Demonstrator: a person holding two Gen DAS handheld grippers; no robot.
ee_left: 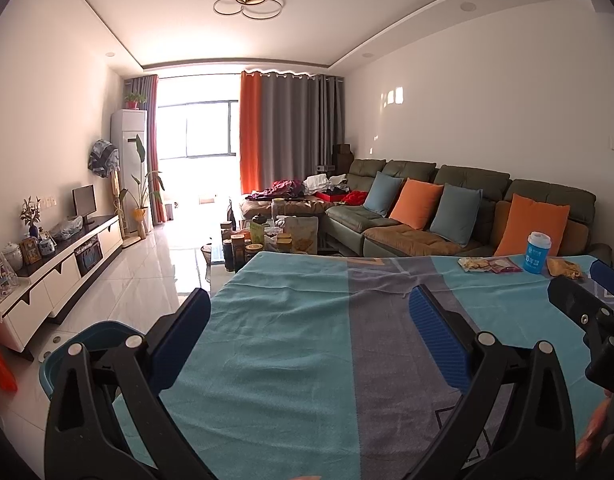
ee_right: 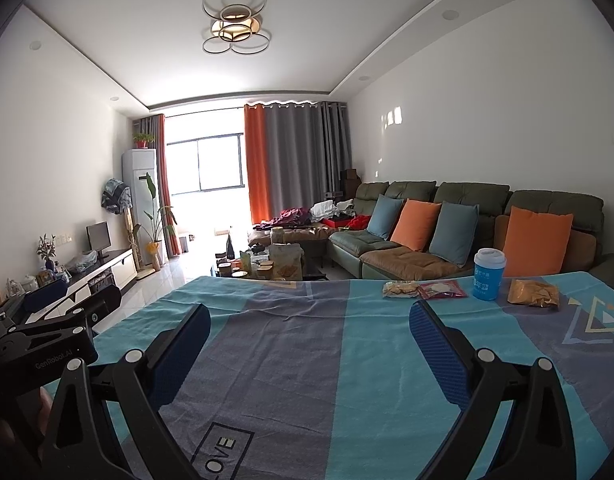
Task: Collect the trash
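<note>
We hold both tools over the table point(ee_right: 307, 360) with its teal and grey cloth. Our left gripper point(ee_left: 311, 320) is spread wide, nothing between its blue pads; our right gripper point(ee_right: 311, 332) hangs released too, empty. Only the left view catches a blue bin point(ee_left: 87, 344) by the table's near left corner. Only the right view shows "LOVE" printed on the cloth and "GenRobot.AI" on the other tool. Along the far edge lie three wrappers in a row: a pale snack pack point(ee_right: 401, 289), a red packet point(ee_right: 443, 290), long axis across the table, then a blue cup point(ee_right: 489, 274) standing upright, then a crumpled yellow bag point(ee_right: 533, 293).
</note>
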